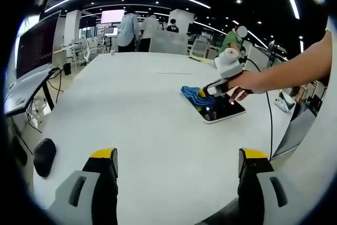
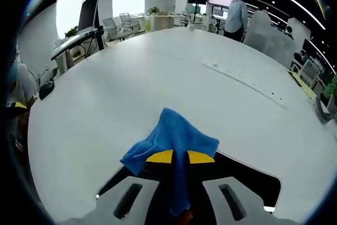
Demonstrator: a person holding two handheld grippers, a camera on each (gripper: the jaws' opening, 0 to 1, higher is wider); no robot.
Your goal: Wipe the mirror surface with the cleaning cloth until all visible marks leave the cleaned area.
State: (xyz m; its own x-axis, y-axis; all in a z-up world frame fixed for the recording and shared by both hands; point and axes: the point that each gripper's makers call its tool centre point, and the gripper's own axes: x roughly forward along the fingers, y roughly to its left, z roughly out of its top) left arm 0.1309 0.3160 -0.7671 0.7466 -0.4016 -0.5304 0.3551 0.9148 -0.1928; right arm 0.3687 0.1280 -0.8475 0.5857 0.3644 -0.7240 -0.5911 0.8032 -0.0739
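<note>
In the left gripper view a dark rectangular mirror (image 1: 224, 110) with a white edge lies flat on the white table (image 1: 137, 109). The blue cleaning cloth (image 1: 196, 94) rests on its left end, held by my right gripper (image 1: 202, 94), which a hand brings in from the right. My left gripper (image 1: 176, 169) stands open over bare table, well short of the mirror. In the right gripper view my right gripper (image 2: 180, 157) is shut on the blue cloth (image 2: 171, 133), which drapes over the yellow fingertips (image 2: 159, 156) onto the dark mirror (image 2: 247, 180).
A black mouse-like object (image 1: 44, 156) lies at the table's left edge. A desk with a monitor (image 1: 37, 43) stands to the left. People (image 1: 128, 29) stand beyond the far end of the table, with desks and chairs (image 2: 118, 27) around it.
</note>
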